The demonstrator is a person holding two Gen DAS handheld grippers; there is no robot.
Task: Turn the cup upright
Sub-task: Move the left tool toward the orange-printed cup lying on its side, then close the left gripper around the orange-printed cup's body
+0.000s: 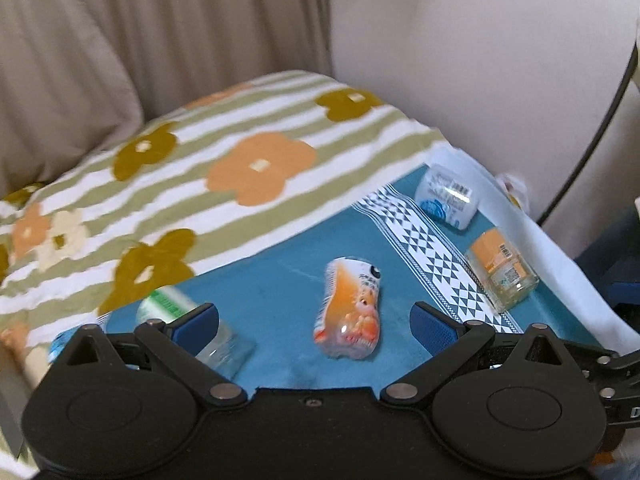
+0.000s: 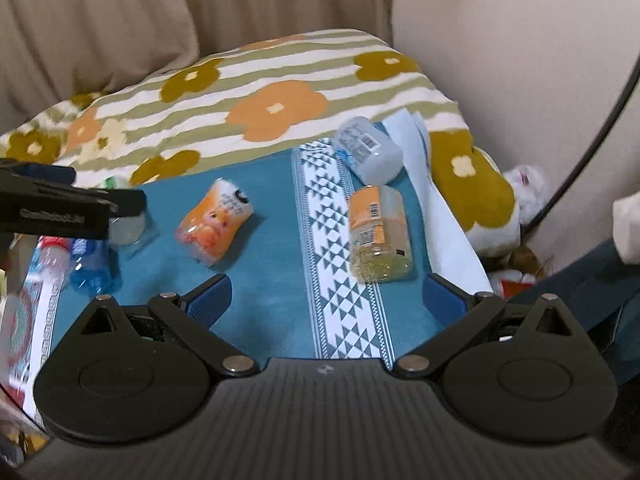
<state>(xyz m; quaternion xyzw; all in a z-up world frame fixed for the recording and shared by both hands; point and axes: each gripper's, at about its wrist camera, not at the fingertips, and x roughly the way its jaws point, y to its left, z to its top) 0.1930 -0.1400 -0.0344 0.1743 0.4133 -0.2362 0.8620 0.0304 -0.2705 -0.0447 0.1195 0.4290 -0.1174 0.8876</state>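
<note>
Several plastic cups lie on their sides on a blue cloth [image 1: 280,288]. An orange cartoon-print cup [image 1: 350,312] lies in the middle, ahead of my open left gripper [image 1: 316,324] and between the lines of its fingers, touching neither. A clear green-labelled cup [image 1: 168,304] lies partly behind the left finger [image 1: 196,320]. A clear orange-labelled cup [image 2: 378,232] lies just ahead of my open, empty right gripper [image 2: 326,298], toward its right finger [image 2: 444,296]. A white and blue cup [image 2: 368,150] lies farther back. The left gripper's side [image 2: 60,204] shows at the left edge.
A flowered striped blanket [image 1: 248,168] covers the surface behind the cloth. A patterned white band [image 2: 340,280] runs across the cloth. Blue and red bottles [image 2: 88,264] lie at the cloth's left edge. A beige curtain, a wall and a black cable [image 2: 580,160] stand behind.
</note>
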